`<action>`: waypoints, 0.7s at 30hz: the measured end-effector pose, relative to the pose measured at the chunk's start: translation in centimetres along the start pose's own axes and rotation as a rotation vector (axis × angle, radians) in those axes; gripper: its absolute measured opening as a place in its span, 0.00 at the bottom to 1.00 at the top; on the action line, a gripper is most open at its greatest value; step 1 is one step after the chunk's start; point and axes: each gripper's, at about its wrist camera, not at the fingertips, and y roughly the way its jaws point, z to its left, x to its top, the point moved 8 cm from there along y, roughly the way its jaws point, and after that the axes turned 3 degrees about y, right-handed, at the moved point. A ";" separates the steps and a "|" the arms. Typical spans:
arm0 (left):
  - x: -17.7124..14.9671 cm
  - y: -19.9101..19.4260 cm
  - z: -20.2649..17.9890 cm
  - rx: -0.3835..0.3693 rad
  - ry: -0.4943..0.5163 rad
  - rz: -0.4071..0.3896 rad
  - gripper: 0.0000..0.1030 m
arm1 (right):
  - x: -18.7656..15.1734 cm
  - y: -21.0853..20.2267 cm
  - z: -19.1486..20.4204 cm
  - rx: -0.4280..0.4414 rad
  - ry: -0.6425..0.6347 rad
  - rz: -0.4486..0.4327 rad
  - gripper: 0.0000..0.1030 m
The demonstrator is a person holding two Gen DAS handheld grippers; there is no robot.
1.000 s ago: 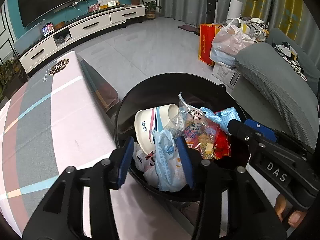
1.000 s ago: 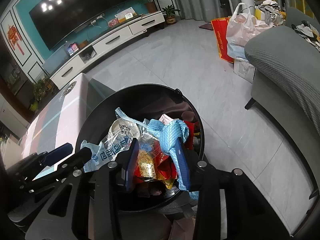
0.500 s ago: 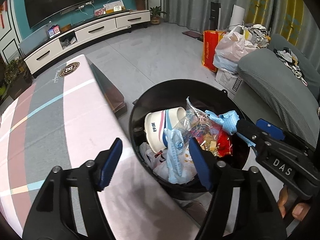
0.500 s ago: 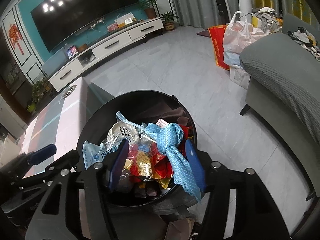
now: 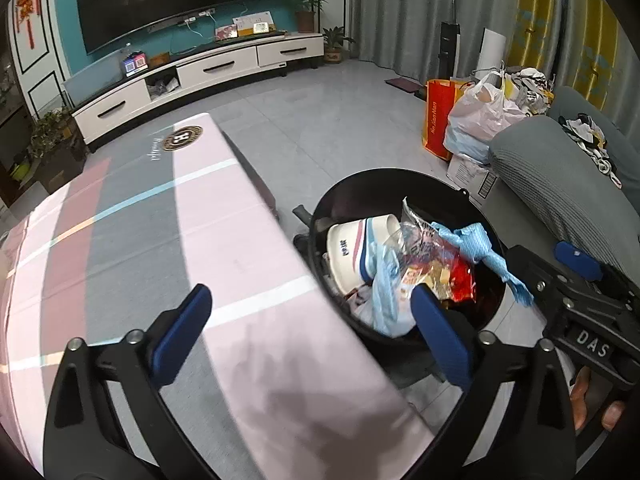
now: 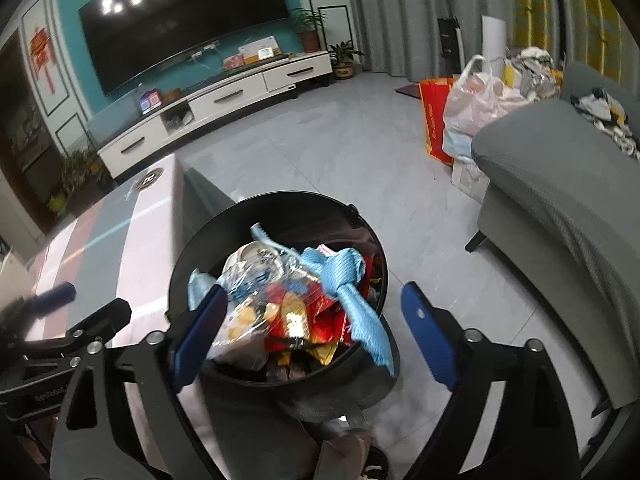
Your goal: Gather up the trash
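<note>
Crinkly wrappers (image 6: 296, 312) heaped in round bin (image 6: 280, 204)

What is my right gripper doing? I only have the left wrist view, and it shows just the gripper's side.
Observer: The right gripper is wide open, with nothing held between its pads. It points at the black bin.
Operator: Is the blue cloth fully inside?
Observer: No. The blue cloth is knotted on top of the pile, and its tail drapes over the rim nearest the right gripper.
Operator: What is on the floor to the right of the bin?
Observer: There is bare floor, then the grey sofa, which stands on a dark leg.
</note>
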 end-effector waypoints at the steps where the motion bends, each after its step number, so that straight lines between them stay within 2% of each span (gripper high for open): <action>1: -0.2 -0.4 0.2 0.001 0.000 -0.002 0.97 | -0.1 -0.6 0.3 -0.004 -0.013 -0.005 0.94; 2: -0.5 -1.1 0.5 0.002 0.000 -0.002 0.97 | -0.1 -1.2 0.7 -0.010 -0.028 -0.009 0.97; 7: -2.5 -5.0 2.5 0.022 0.002 0.001 0.97 | -0.9 -3.9 2.2 -0.037 -0.103 -0.033 0.97; 12: -3.8 -9.4 3.9 0.040 0.014 -0.021 0.97 | -2.5 -6.7 2.6 -0.001 -0.048 -0.011 0.97; 21: -5.8 -14.8 4.8 0.024 -0.058 -0.018 0.97 | -3.6 -12.0 3.6 -0.094 -0.061 -0.037 0.97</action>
